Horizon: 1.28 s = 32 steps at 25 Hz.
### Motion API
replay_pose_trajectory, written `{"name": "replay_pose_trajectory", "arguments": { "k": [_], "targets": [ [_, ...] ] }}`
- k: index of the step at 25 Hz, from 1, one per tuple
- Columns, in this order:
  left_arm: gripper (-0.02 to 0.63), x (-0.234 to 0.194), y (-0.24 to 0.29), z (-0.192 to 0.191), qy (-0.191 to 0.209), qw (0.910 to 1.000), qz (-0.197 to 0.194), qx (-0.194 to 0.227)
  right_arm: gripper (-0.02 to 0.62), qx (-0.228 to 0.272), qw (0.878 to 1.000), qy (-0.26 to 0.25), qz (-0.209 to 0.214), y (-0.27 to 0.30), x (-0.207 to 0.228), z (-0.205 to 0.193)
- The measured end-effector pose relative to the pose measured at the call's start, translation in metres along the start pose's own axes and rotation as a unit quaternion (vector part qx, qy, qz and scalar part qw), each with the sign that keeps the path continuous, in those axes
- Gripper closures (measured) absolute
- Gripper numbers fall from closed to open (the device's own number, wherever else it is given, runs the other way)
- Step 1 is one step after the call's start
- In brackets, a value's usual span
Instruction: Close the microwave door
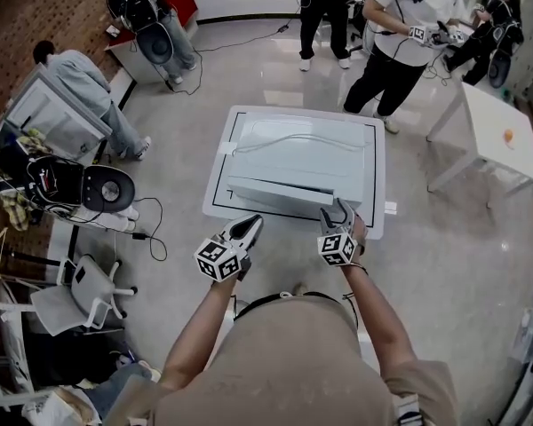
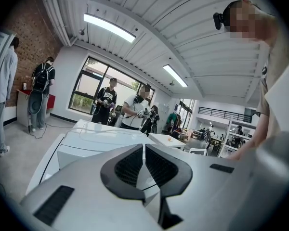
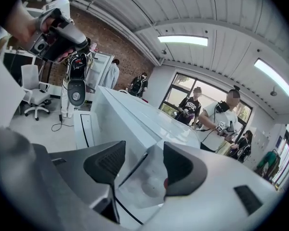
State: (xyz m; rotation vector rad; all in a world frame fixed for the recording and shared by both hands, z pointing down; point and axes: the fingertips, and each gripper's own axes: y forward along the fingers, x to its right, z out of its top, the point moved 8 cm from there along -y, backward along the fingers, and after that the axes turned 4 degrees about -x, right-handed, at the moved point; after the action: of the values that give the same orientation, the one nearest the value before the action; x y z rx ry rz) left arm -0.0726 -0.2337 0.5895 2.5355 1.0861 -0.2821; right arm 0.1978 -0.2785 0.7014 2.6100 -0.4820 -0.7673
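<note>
Right gripper [image 1: 339, 211], jaws apart, at microwave door [image 1: 271, 190].

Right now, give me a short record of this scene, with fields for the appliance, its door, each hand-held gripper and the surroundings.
appliance: white microwave on a white table
door: front panel looks close to shut; a thin dark seam shows, and I cannot tell whether it is latched
left hand-held gripper: jaws together, nothing between them, near the microwave's front
right hand-held gripper: jaws apart, at the front right corner, pads not pressing on anything
surroundings: people standing beyond the table; second white table to the right
</note>
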Motion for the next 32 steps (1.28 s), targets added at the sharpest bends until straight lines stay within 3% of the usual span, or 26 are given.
{"name": "replay_pose_trajectory", "arguments": {
  "k": [3,9,21,32],
  "targets": [
    [0.600,0.003,0.001,0.000,0.001,1.0000,-0.001,0.001,0.360,0.000,1.000,-0.007,-0.024,0.000,0.005,0.001],
    [0.600,0.006,0.002,-0.003,-0.001,1.0000,0.002,-0.002,0.351,0.000,0.999,-0.027,-0.026,0.002,0.010,0.000],
    [0.600,0.009,0.002,-0.003,-0.004,1.0000,0.000,0.000,0.328,-0.011,1.000,-0.019,-0.018,0.007,0.017,0.004],
    [0.600,0.016,0.005,-0.006,-0.007,1.0000,-0.007,0.001,0.328,-0.052,0.997,-0.043,-0.037,0.025,0.021,0.013]
  ]
}}
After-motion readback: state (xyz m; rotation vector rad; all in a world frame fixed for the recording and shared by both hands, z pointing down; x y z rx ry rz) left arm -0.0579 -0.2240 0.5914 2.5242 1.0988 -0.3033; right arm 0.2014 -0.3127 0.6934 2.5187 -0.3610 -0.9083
